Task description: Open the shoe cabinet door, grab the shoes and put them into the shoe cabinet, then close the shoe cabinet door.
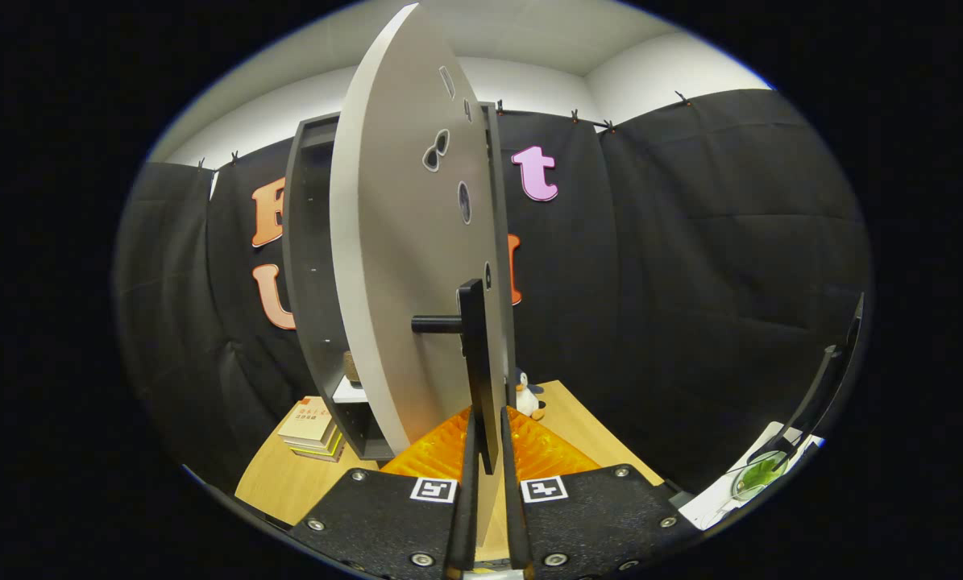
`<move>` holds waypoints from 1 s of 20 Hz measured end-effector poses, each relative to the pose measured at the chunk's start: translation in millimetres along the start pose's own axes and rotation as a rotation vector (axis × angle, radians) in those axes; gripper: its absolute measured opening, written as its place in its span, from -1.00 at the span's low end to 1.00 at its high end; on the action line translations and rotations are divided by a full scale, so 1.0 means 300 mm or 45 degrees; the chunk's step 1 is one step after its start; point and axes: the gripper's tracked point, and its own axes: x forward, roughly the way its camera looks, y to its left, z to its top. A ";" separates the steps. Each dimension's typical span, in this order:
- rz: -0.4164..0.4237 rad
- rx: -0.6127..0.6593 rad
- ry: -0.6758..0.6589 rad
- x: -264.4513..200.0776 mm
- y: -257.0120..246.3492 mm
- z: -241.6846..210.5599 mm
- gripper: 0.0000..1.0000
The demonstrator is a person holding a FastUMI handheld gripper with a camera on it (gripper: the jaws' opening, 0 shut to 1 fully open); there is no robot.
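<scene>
The shoe cabinet (308, 266) stands on a wooden table, dark-framed, with its pale grey door (400, 242) swung partly open toward me. A black bar handle (475, 354) sticks out from the door's front edge. My gripper (487, 451) is shut on the lower end of that handle, both fingers (468, 483) pressing its sides. Inside the cabinet, behind the door, a small part of a shoe (352, 366) with a white sole shows on a shelf.
A stack of books (313, 427) lies on the wooden table (280, 483) left of the cabinet. An orange ribbed mat (541, 451) lies just ahead of the fingers, with a small penguin toy (527, 396) behind it. A black stand and a green-tinted glass item (759, 474) sit far right.
</scene>
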 end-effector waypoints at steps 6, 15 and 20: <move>-0.070 0.011 0.022 -0.006 -0.078 -0.011 -0.70; -0.164 0.007 0.032 -0.017 -0.159 -0.013 -0.84; -0.257 -0.037 0.046 -0.030 -0.233 -0.019 -0.85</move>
